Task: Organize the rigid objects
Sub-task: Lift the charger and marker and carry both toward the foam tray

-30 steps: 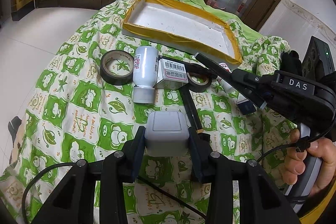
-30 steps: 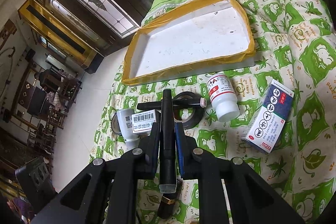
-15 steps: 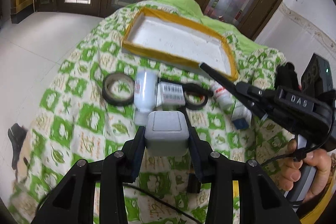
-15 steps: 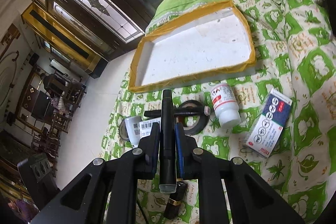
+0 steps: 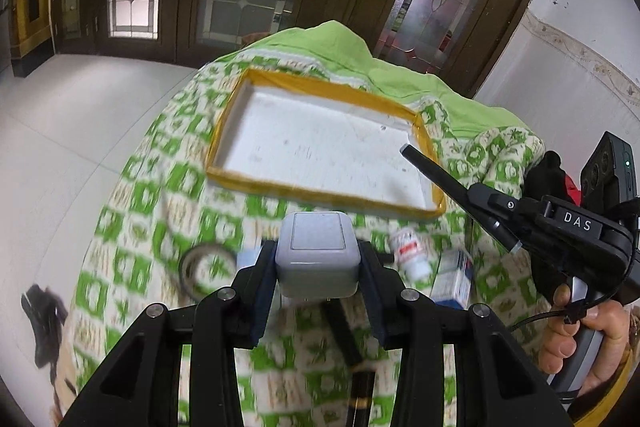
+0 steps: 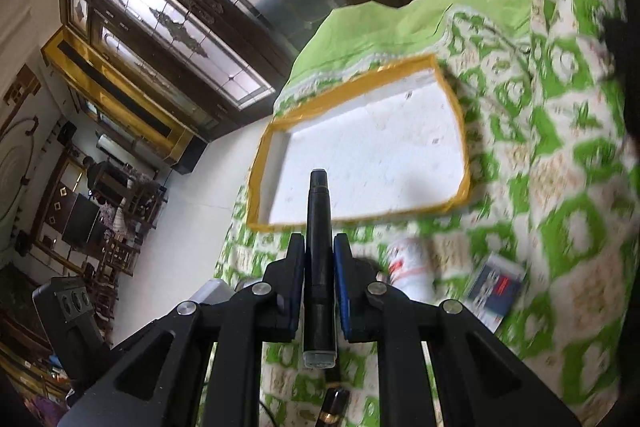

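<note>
My left gripper is shut on a grey square plug adapter and holds it above the green patterned cloth, just short of the white tray with the yellow taped rim. My right gripper is shut on a black marker pen that points toward the same tray. That gripper and its pen also show at the right of the left wrist view, with the pen tip over the tray's right end.
On the cloth below lie a black tape roll, a white pill bottle, a blue and white medicine box and another dark pen. White floor lies to the left of the cloth.
Both grippers have risen and moved forward toward the tray with their objects. The tray is now closer, and the items on the cloth have dropped below the fingers.
</note>
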### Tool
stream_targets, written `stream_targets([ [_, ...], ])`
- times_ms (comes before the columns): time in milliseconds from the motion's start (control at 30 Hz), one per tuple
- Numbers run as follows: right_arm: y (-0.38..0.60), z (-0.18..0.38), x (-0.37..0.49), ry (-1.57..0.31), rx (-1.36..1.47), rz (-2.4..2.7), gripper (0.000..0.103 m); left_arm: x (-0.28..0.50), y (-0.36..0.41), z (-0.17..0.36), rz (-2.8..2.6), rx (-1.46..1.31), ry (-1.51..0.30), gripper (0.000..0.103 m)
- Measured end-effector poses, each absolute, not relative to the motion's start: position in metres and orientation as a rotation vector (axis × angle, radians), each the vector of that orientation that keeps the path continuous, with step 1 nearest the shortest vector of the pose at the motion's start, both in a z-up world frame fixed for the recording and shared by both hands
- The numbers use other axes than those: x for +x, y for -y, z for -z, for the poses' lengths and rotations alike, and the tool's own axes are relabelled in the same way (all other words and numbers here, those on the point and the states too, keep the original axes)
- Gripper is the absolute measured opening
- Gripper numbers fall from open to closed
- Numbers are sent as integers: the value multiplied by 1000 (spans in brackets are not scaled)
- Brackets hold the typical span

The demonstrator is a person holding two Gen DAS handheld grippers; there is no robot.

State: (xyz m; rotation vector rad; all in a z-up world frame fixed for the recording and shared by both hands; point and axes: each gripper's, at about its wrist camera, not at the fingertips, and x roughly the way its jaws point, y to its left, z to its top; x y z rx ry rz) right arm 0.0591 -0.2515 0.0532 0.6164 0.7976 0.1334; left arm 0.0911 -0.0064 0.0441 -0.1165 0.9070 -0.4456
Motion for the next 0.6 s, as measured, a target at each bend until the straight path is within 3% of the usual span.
stream_targets([
  [600,284,-16,163,-869,573,35,14,187,61,-33,448,-52,-956,42],
])
